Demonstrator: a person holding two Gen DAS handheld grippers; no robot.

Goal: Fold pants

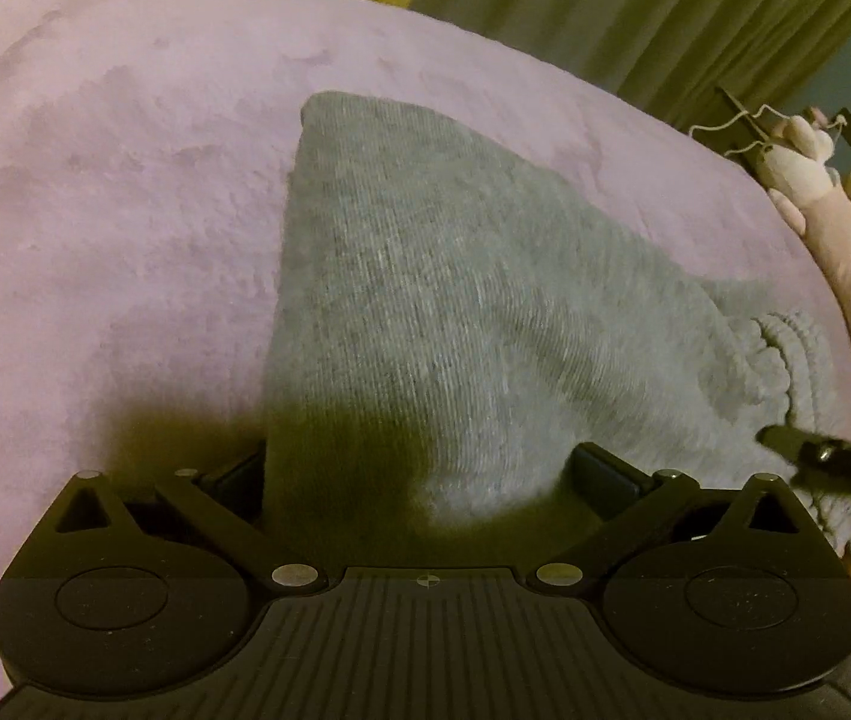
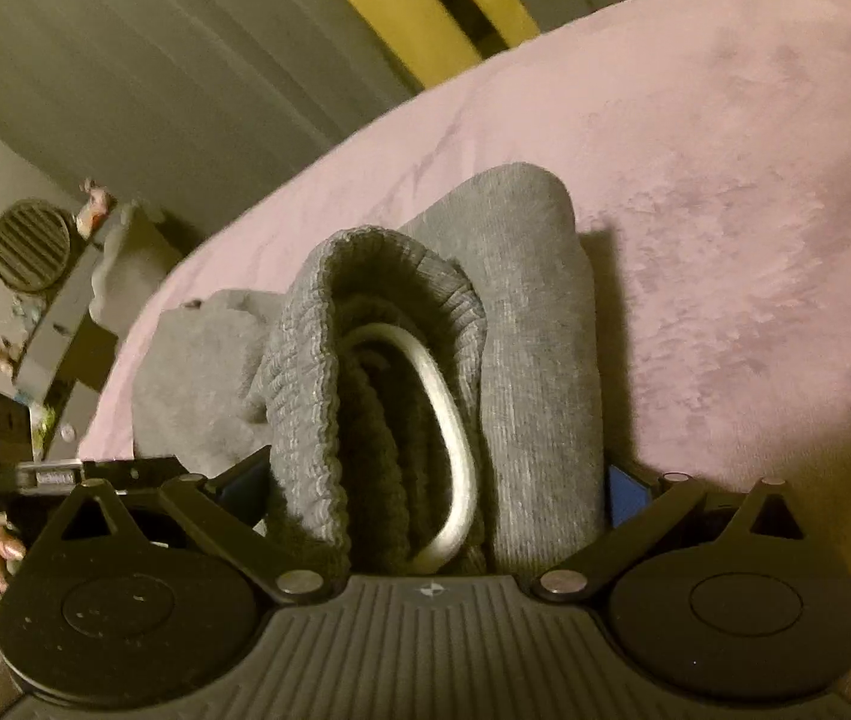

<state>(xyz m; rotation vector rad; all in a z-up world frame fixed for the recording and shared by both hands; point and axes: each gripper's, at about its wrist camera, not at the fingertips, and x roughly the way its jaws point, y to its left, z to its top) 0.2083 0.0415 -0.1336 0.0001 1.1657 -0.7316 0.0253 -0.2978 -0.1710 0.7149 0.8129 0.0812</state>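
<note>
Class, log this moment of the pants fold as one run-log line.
step: fold in progress | left gripper: shut on pants | right gripper: shut on waistband | drawstring: exposed | surface: pink blanket

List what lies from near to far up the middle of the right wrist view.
Right claw → ribbed waistband with its white drawstring → folded grey pants → pink blanket → curtains.
</note>
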